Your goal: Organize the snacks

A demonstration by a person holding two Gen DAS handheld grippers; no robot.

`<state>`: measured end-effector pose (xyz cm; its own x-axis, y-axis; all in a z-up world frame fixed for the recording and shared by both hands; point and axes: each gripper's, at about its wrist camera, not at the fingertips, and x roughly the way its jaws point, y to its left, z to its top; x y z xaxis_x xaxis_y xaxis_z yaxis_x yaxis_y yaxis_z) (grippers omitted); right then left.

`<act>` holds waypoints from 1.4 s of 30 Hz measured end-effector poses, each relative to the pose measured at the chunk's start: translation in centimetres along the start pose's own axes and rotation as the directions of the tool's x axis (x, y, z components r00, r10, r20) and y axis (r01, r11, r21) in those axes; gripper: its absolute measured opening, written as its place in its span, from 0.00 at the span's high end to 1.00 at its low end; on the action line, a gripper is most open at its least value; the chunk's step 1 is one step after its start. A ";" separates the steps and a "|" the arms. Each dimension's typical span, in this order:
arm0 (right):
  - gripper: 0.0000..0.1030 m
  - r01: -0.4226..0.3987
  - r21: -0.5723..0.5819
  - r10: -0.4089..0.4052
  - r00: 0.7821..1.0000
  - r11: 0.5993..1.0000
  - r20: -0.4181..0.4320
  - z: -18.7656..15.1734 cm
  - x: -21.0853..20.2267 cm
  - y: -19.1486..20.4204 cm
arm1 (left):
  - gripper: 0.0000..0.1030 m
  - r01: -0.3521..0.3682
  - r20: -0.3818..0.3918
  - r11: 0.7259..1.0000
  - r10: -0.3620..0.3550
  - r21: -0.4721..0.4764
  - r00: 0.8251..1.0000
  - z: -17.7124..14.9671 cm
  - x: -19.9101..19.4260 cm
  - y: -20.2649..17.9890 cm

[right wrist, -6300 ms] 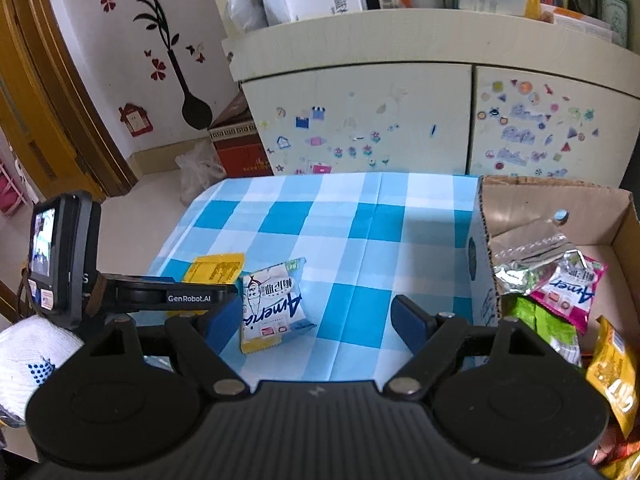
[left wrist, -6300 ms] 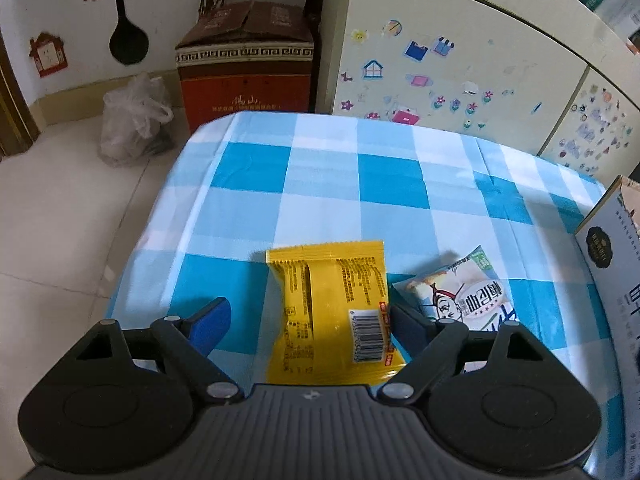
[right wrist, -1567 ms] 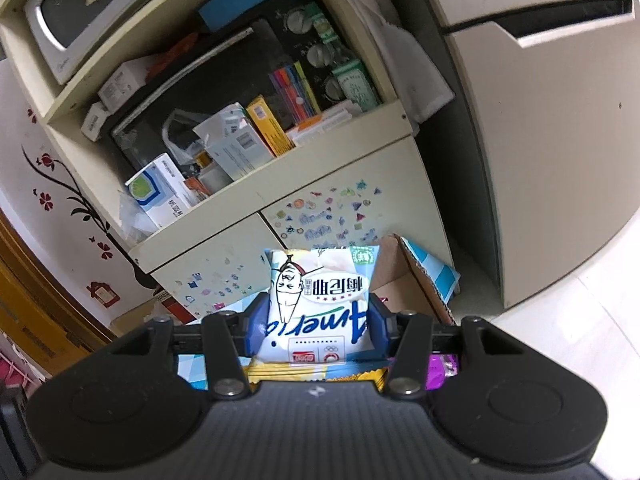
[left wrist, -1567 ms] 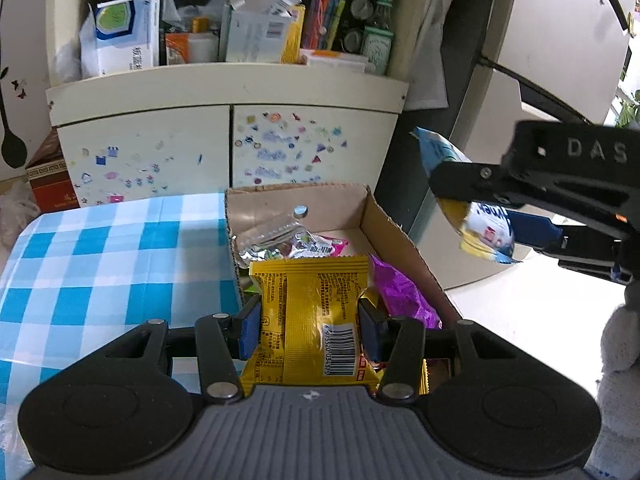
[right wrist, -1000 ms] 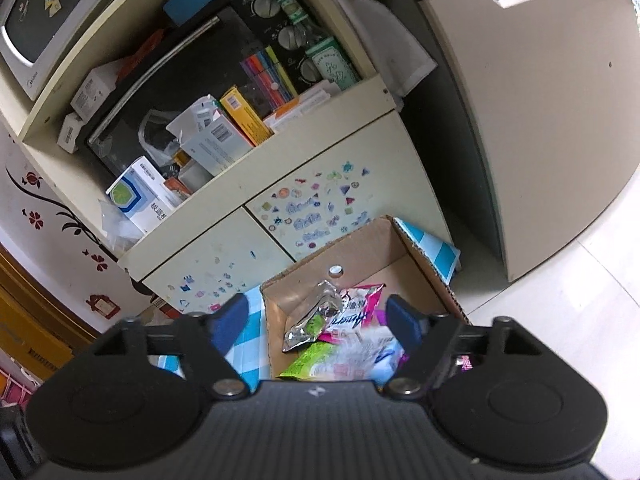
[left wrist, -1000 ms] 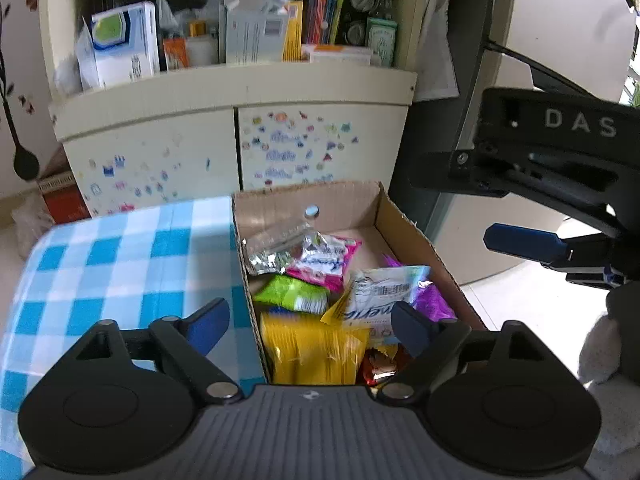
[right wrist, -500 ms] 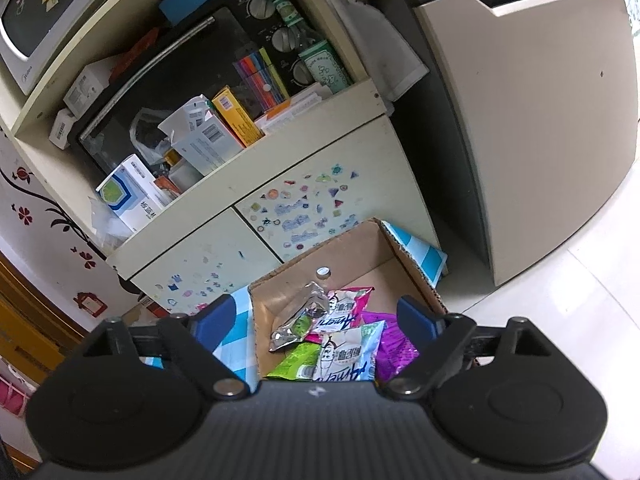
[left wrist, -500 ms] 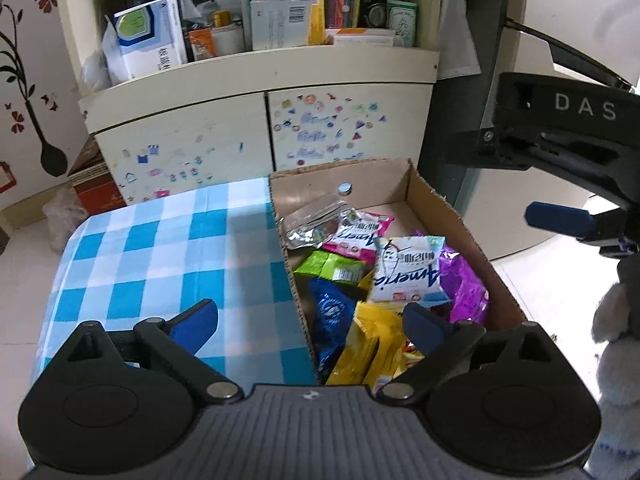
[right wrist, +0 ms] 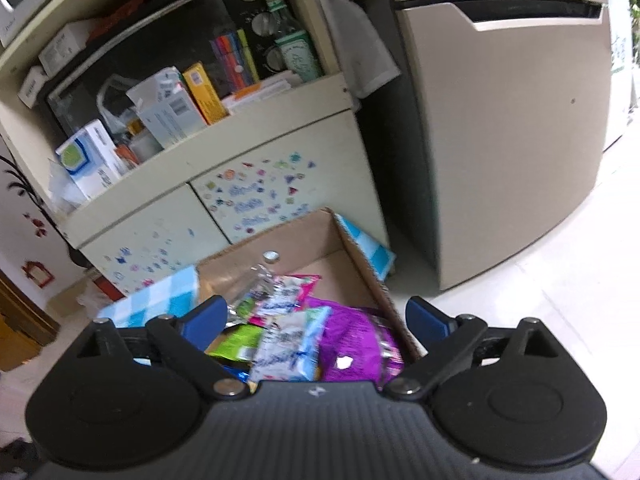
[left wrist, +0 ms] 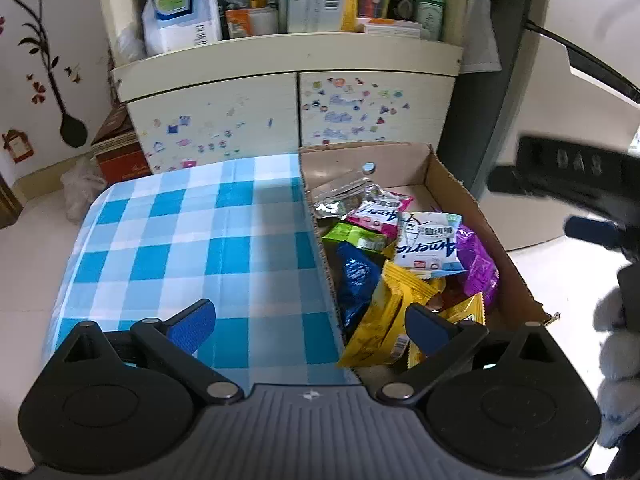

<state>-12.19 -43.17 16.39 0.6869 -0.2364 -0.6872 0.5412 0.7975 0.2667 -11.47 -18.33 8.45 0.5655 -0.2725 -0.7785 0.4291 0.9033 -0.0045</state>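
Observation:
An open cardboard box at the right end of the blue-checked table holds several snack packets. On top lie a yellow packet and a white-and-blue packet, beside a purple packet. My left gripper hovers over the box's left wall, jaws wide and still opening, nothing between them. My right gripper hangs above the box, jaws opening too, gripping nothing; the white-and-blue packet lies below it.
Green, pink, dark blue and silver packets also fill the box. A sticker-covered cabinet stands behind the table, a fridge to the right. A brown carton sits on the floor at left.
Both grippers let go of their packets, the yellow one and the white-and-blue one, which now lie in the box. Both jaws spread wide. The left wrist view has drawn back, showing more table.

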 end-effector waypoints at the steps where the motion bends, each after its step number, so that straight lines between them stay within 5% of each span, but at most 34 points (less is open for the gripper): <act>1: 0.06 0.017 -0.013 -0.017 1.000 1.000 -0.002 -0.2 -0.1 0.0 | 0.00 -0.003 -0.001 1.000 0.003 -0.006 1.000 0.0 -0.2 0.2; 12: 0.05 0.148 -0.134 -0.157 0.986 0.980 -0.059 -3.0 -0.7 0.5 | 0.00 -0.063 -0.007 0.997 0.063 -0.055 0.998 0.1 -0.9 1.2; 42: 0.05 0.158 -0.187 -0.180 0.978 0.969 -0.103 -4.0 -0.7 1.3 | 0.00 -0.158 -0.008 0.986 0.159 0.052 0.987 2.1 1.1 -0.9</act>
<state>-13.88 -39.76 14.51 0.5247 -0.3174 -0.7899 0.5427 0.8396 0.0232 -9.72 -20.18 8.92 0.6210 -0.1227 -0.7741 0.3703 0.9164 0.1518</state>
